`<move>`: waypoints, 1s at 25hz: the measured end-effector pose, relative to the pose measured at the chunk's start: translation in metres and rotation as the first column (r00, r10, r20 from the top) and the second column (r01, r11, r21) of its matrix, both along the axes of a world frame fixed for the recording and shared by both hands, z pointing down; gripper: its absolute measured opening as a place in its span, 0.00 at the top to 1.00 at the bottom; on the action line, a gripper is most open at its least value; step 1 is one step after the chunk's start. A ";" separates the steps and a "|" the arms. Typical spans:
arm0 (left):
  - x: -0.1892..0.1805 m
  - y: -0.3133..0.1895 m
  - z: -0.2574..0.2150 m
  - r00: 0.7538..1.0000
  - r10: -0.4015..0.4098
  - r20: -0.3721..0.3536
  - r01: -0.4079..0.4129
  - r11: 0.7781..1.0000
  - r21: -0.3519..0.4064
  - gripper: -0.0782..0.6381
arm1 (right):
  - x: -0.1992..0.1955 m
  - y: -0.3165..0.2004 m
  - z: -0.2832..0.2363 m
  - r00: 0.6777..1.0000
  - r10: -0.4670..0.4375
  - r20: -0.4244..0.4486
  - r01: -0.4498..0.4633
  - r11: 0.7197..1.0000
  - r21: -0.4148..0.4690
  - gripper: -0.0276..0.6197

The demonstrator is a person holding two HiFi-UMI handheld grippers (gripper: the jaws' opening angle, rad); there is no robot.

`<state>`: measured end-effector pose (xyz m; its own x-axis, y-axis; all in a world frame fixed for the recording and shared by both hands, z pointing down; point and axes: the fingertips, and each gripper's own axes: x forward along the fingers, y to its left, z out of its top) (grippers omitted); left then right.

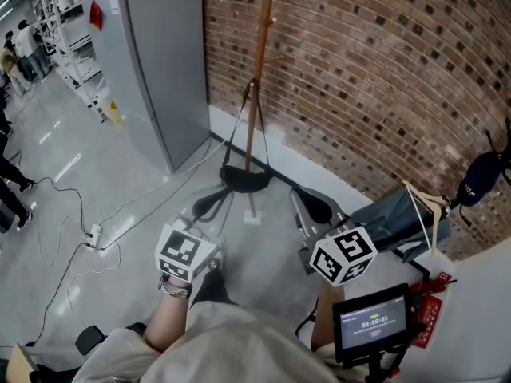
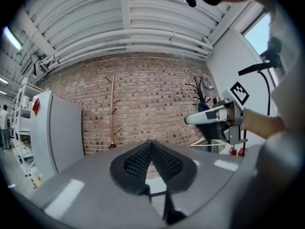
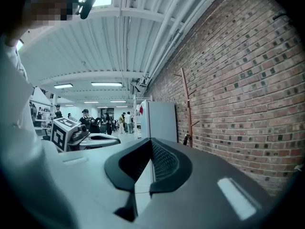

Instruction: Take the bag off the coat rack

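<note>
A black bag (image 1: 243,180) hangs low by its long strap (image 1: 238,122) from a peg of the wooden coat rack (image 1: 257,62), which stands against the brick wall. My left gripper (image 1: 209,205) is just left of and below the bag, shut and empty. On the bag's right, my right gripper (image 1: 314,206) is also shut and holds nothing. The left gripper view shows its jaws (image 2: 152,149) closed, the rack (image 2: 112,109) far ahead and the right gripper (image 2: 209,118) beside it. In the right gripper view the jaws (image 3: 151,147) are closed and the rack (image 3: 186,106) stands by the wall.
A tall grey cabinet (image 1: 160,62) stands left of the rack. Cables and a power strip (image 1: 92,234) lie on the floor at left. At right are folded jeans (image 1: 395,218), a dark bag (image 1: 481,178) on another stand, and a small screen (image 1: 374,324). People stand far off (image 3: 102,120).
</note>
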<state>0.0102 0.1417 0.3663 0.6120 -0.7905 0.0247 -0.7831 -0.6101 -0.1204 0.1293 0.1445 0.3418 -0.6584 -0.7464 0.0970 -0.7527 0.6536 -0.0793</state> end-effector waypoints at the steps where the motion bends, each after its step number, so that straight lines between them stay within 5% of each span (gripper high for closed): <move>1: 0.001 -0.003 0.001 1.000 0.003 -0.001 -0.003 1.000 -0.002 0.89 | 0.001 -0.003 0.000 1.000 0.005 -0.001 -0.005 1.000 0.004 0.95; 7: 0.005 -0.036 0.003 1.000 0.028 -0.004 -0.028 1.000 0.001 0.89 | 0.010 -0.034 -0.003 0.997 0.072 -0.008 -0.072 0.997 0.026 0.95; 16: -0.007 -0.109 0.001 0.998 0.068 0.003 -0.068 0.998 0.002 0.89 | -0.024 -0.095 -0.001 0.999 -0.043 0.018 0.044 0.999 -0.010 0.96; 25: -0.024 -0.184 0.006 0.995 0.102 0.023 -0.102 0.995 -0.011 0.89 | -0.040 -0.168 -0.004 0.999 -0.018 0.050 0.018 1.000 -0.009 0.96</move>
